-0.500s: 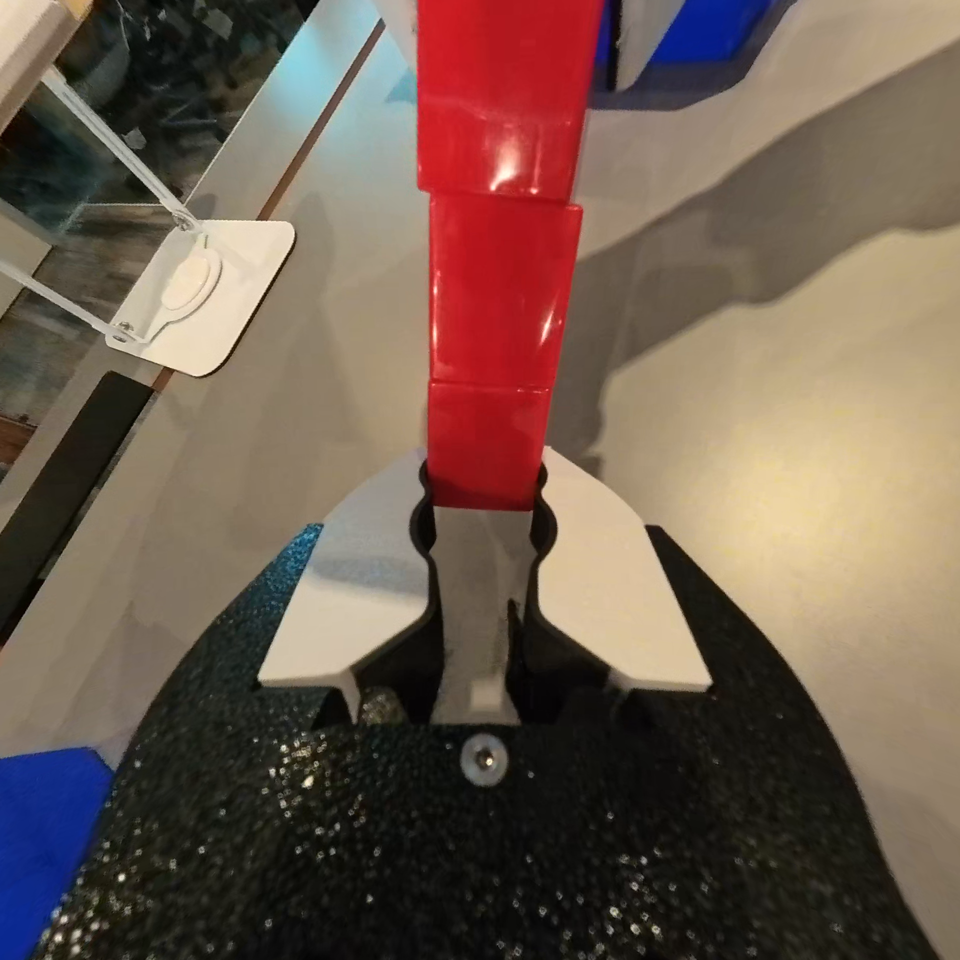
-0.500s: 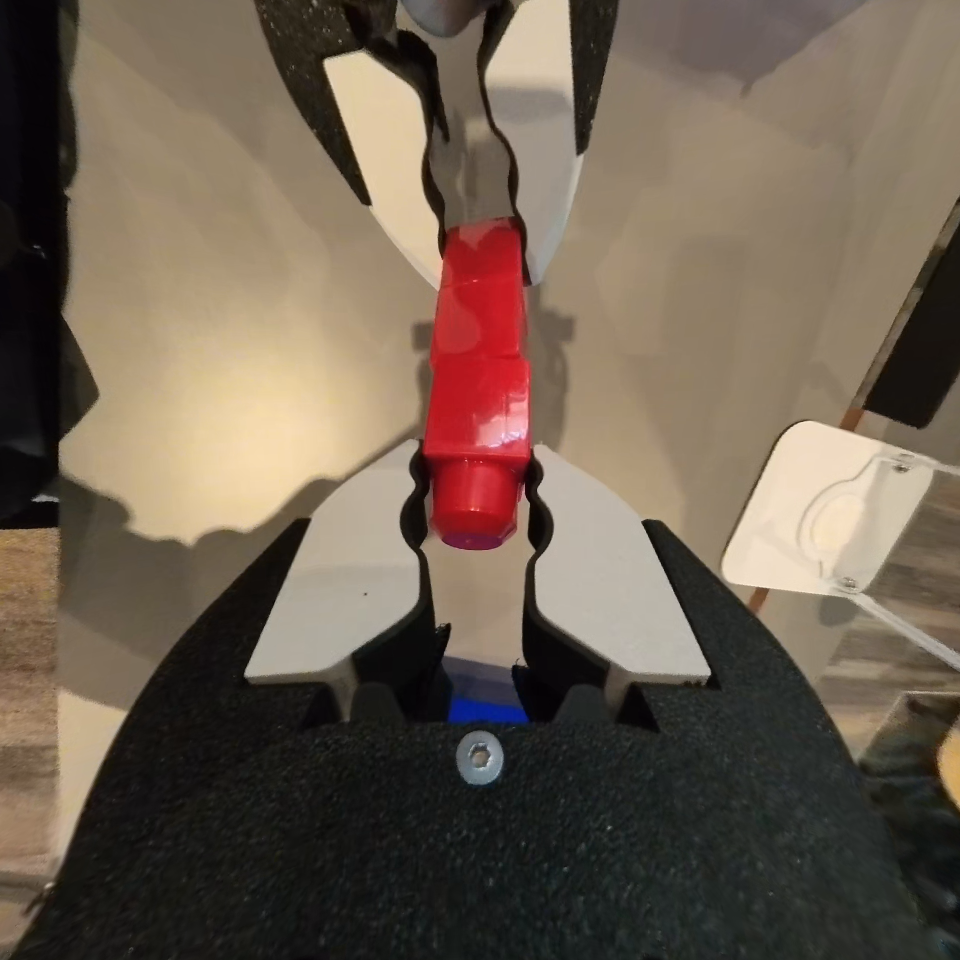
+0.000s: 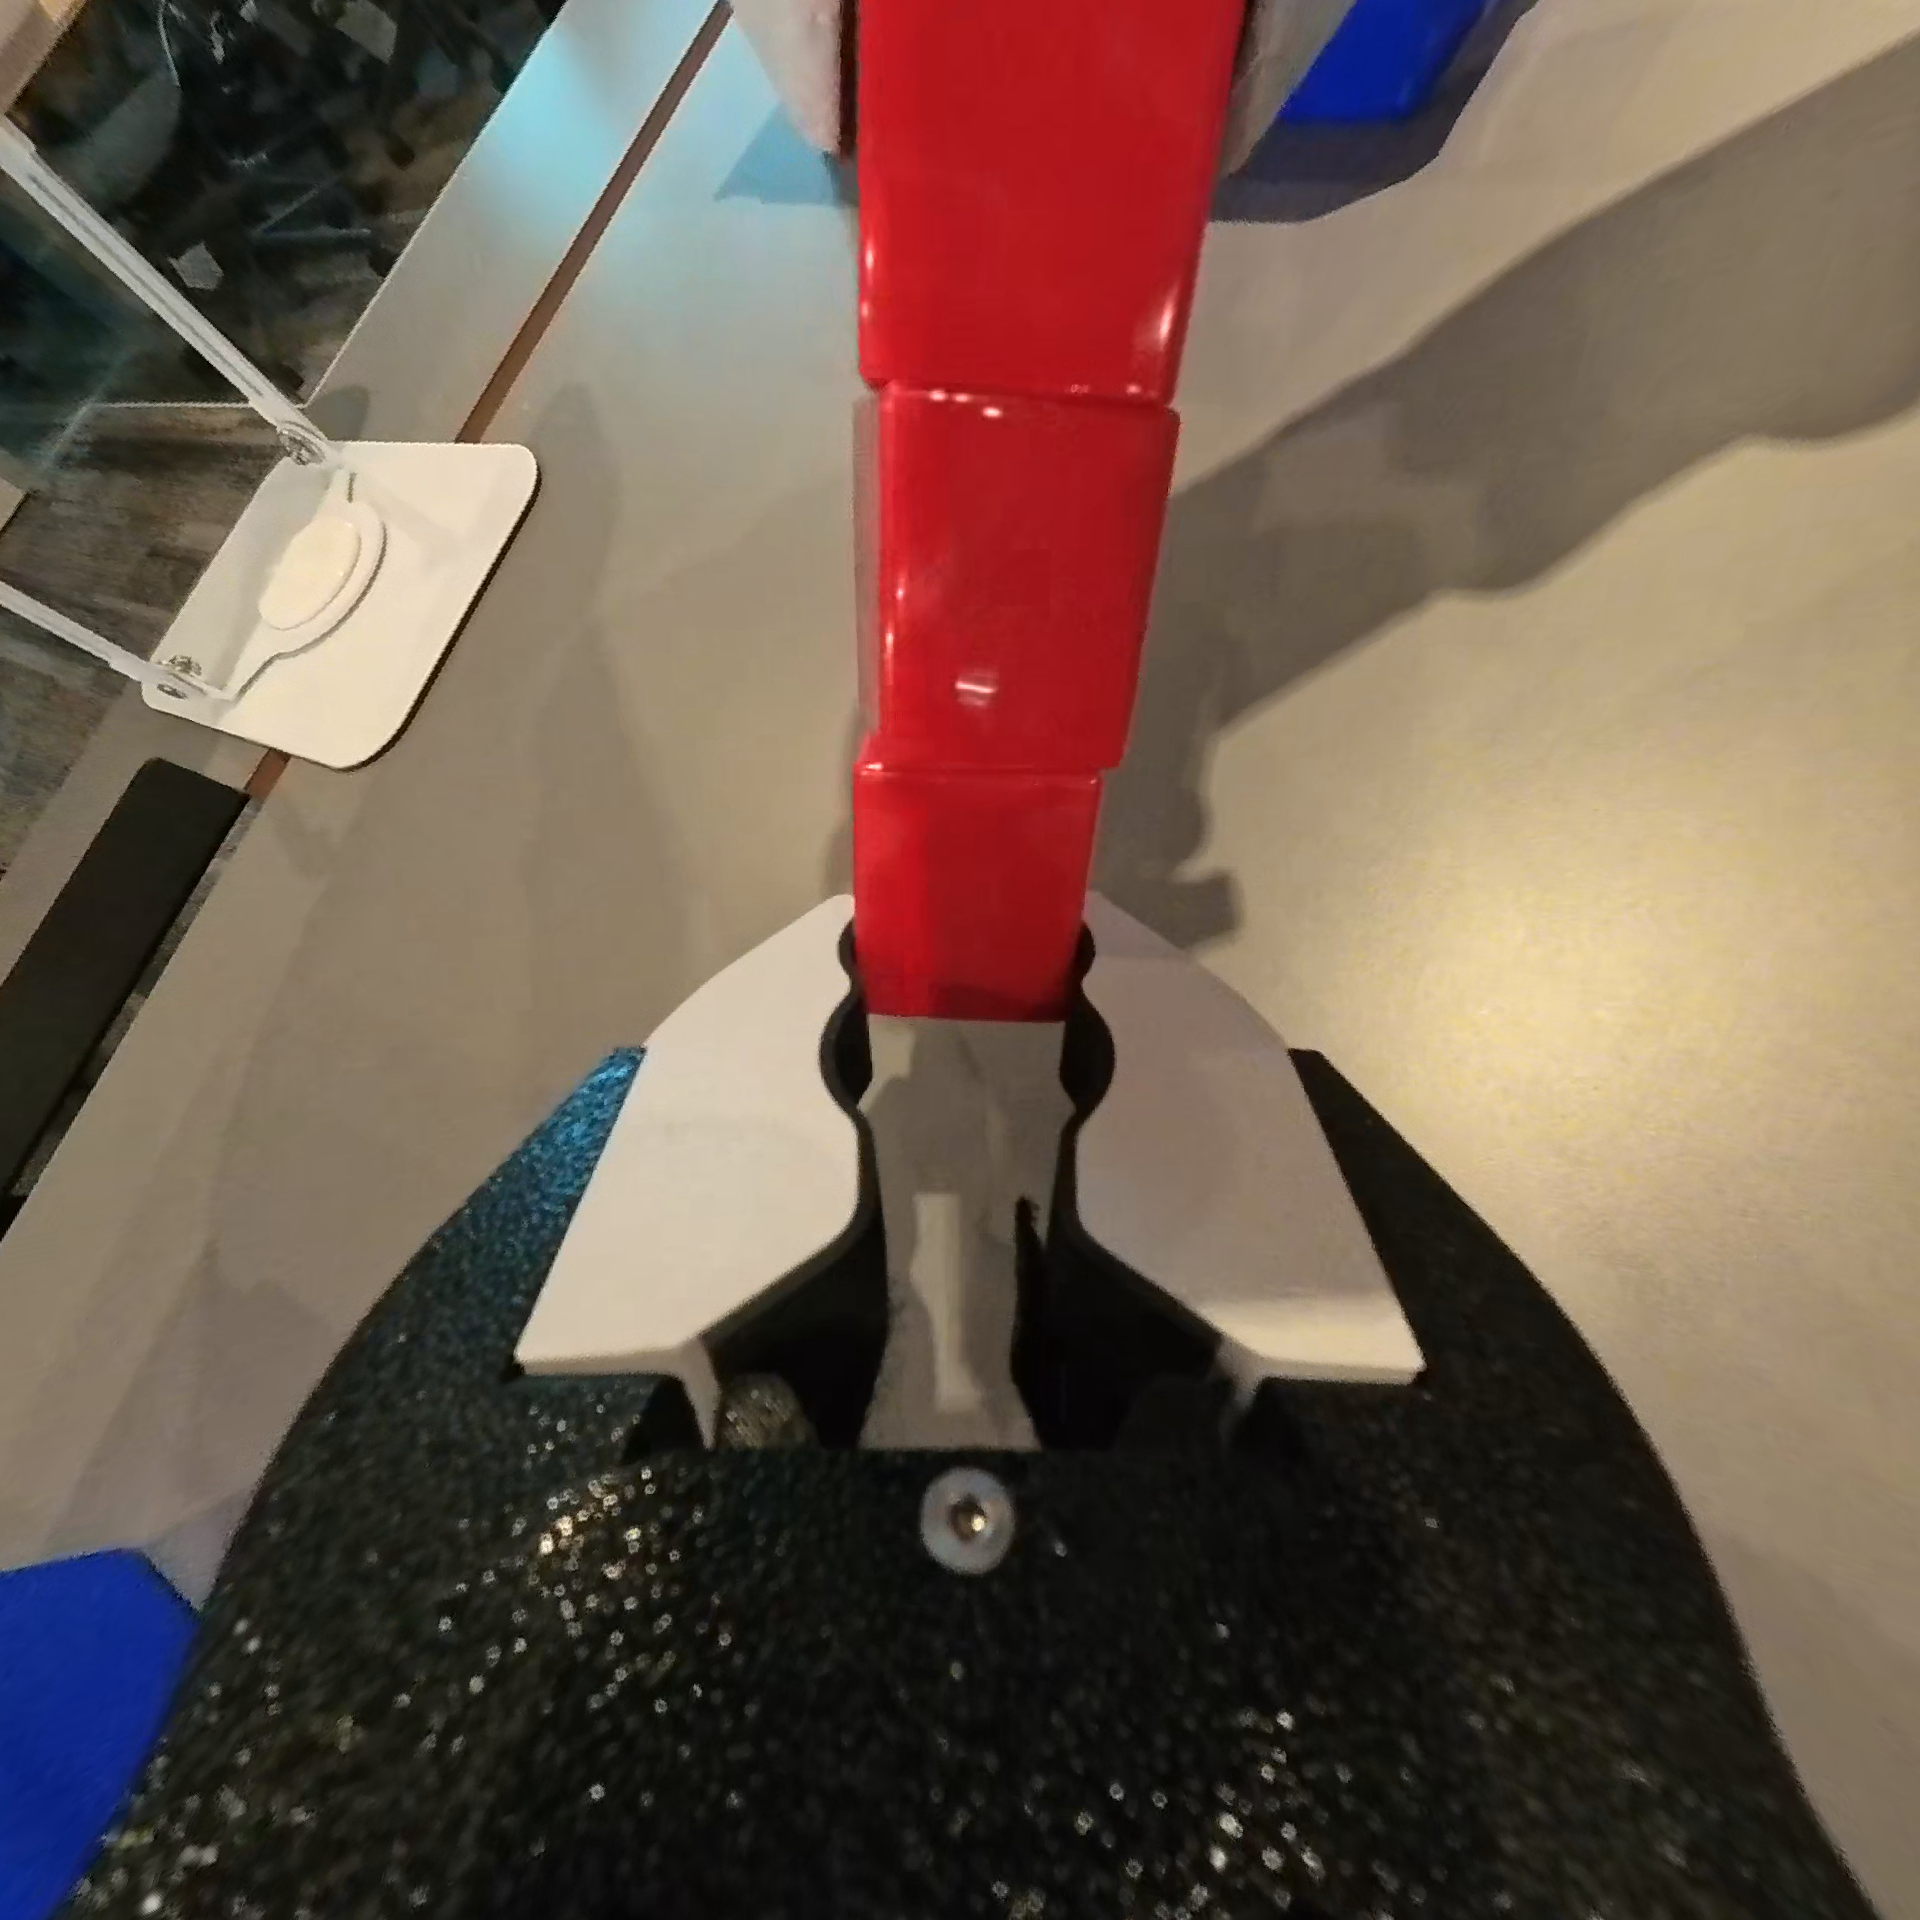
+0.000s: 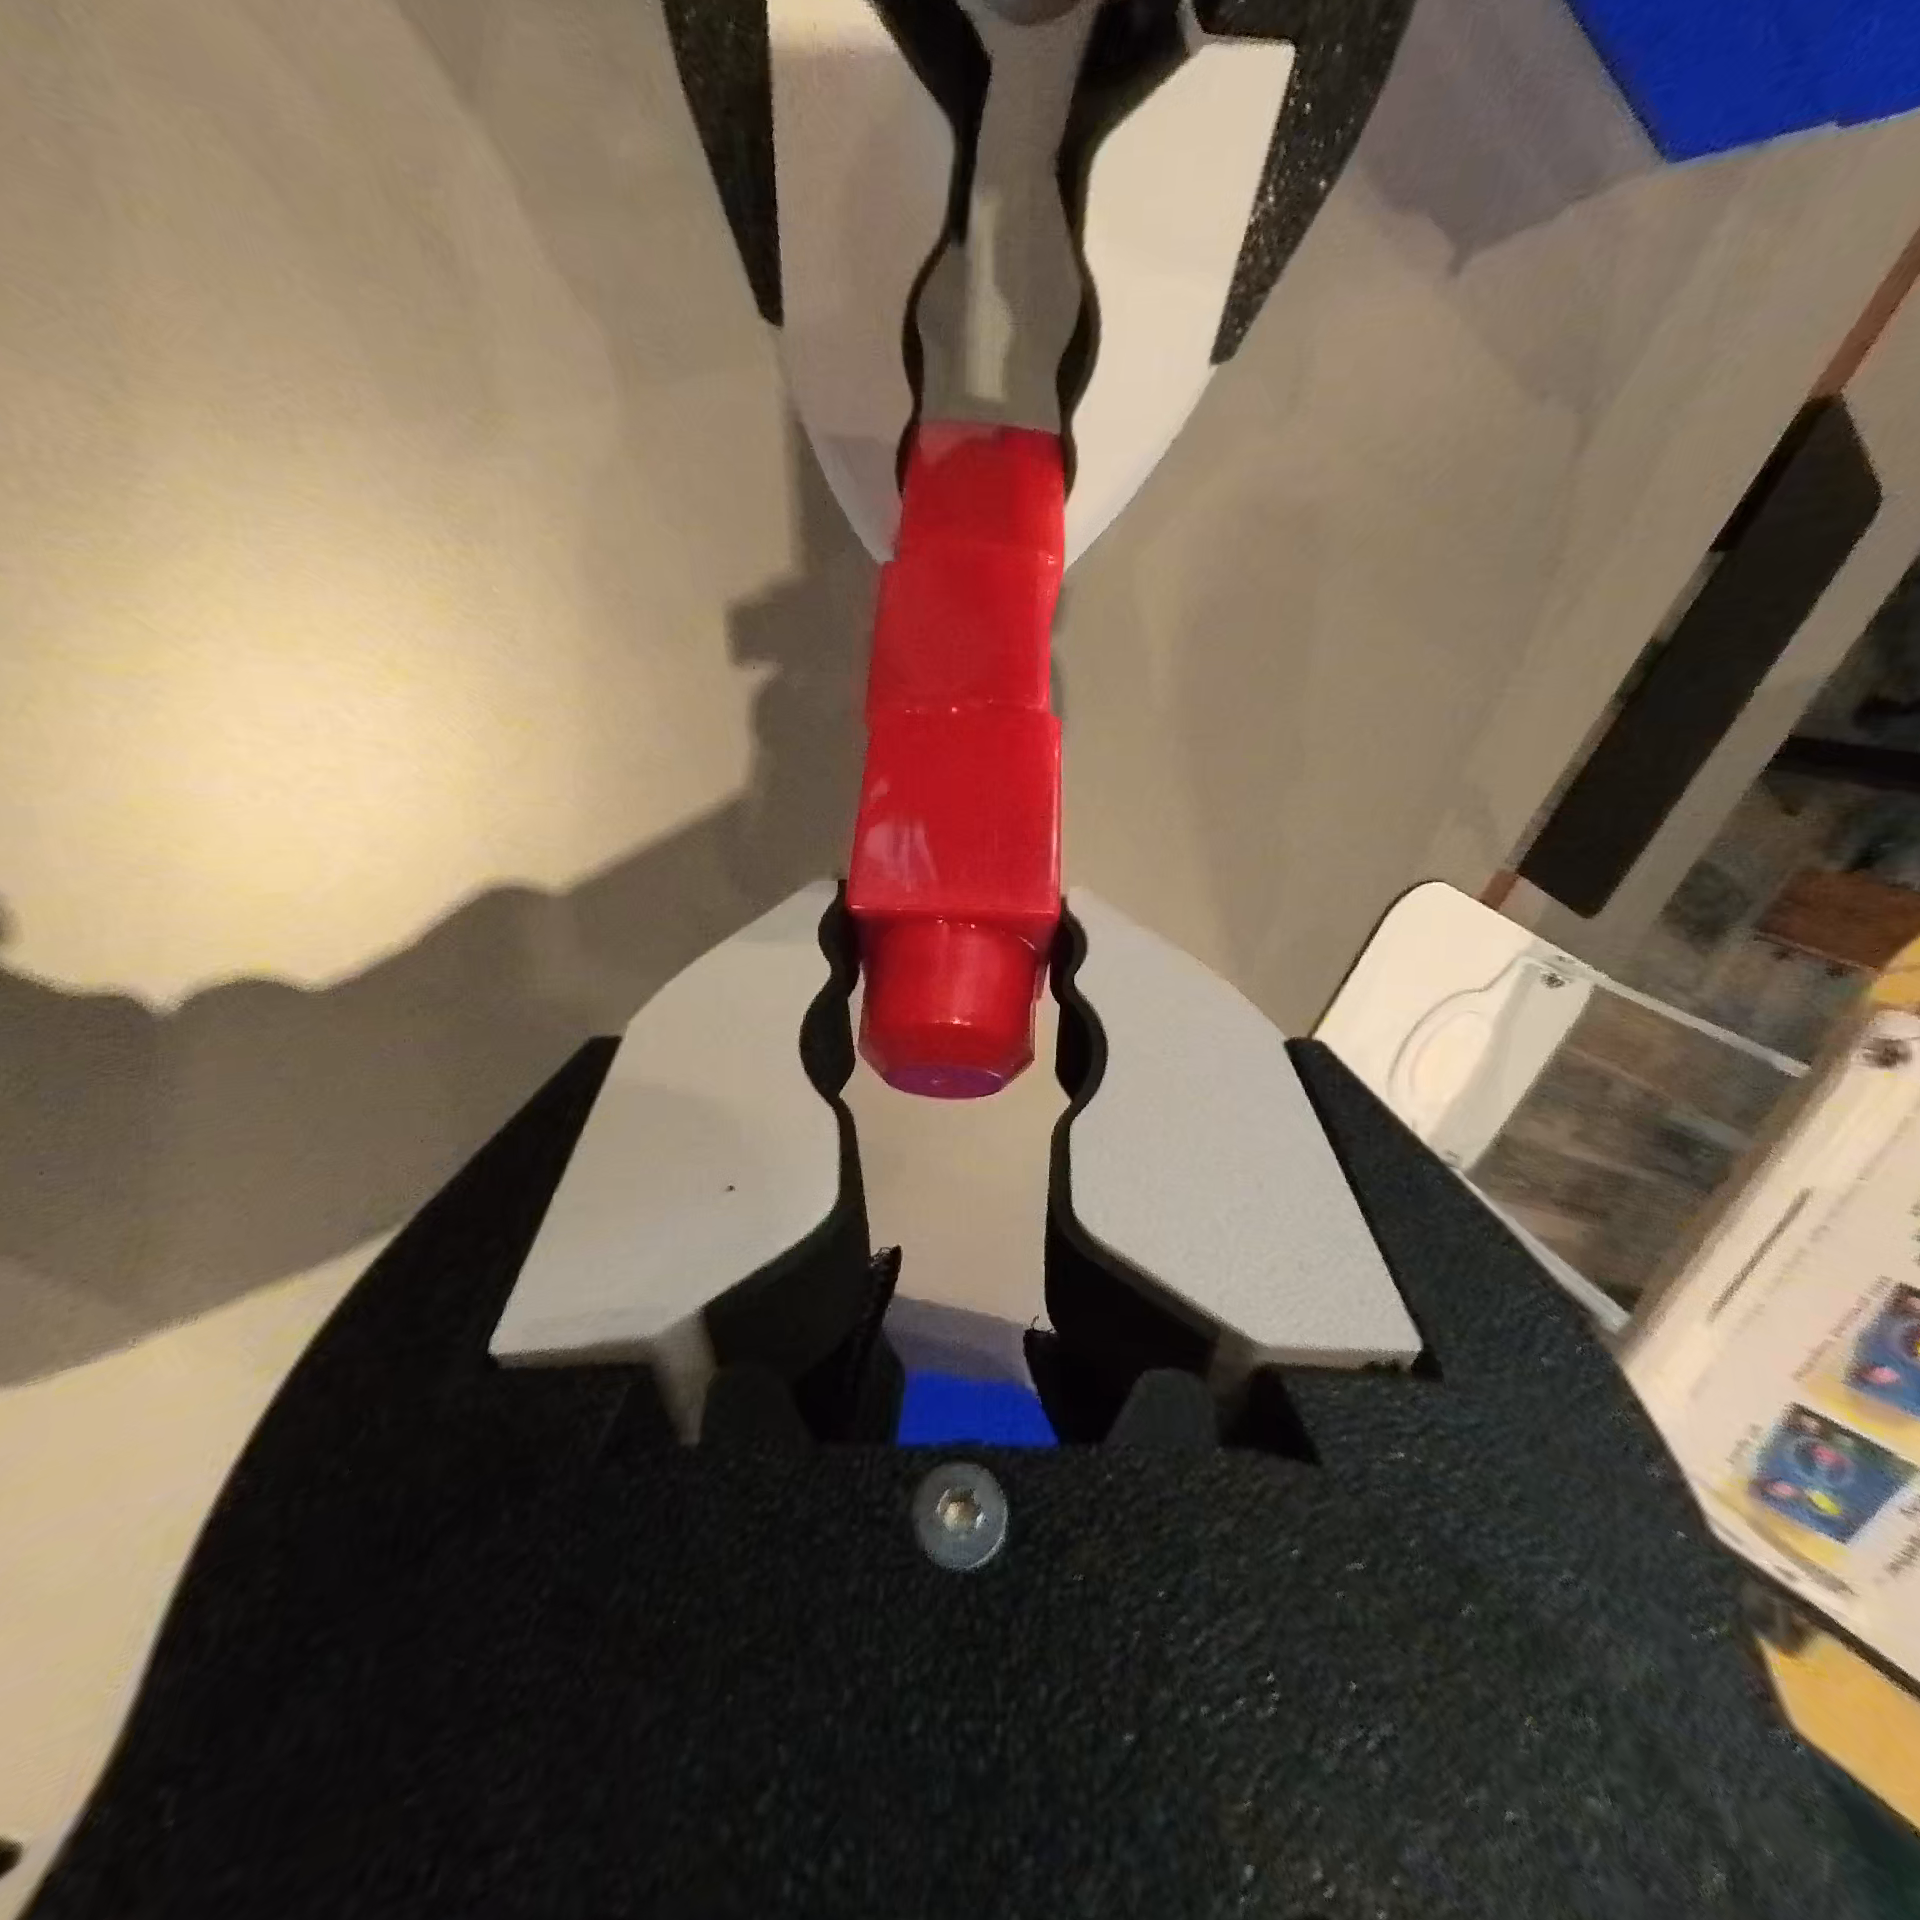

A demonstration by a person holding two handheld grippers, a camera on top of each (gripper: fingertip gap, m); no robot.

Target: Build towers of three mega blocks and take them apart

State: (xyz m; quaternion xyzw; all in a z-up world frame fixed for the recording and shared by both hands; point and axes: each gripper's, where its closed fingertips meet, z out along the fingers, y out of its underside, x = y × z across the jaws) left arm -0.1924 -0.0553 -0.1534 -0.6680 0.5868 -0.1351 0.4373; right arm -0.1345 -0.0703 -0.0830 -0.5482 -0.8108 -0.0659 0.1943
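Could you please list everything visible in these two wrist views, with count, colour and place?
Red blocks: three, red, joined in one tower held in the air between the two grippers, the end stud toward the right gripper.
Table: one, pale beige, beneath the tower.
Mounting plate: one, white, at the table edge, with clear strips fixed to it.
Black strip: one, black, along the table edge.
Printed sheet: one, white and yellow with small pictures, at the right edge of the right wrist view.
Blue patches: blue, at the picture edges; what they are cannot be told.
Left gripper: one, black body with white fingers, shut on the tower's end block.
Right gripper: one, same colours, shut on the studded end.
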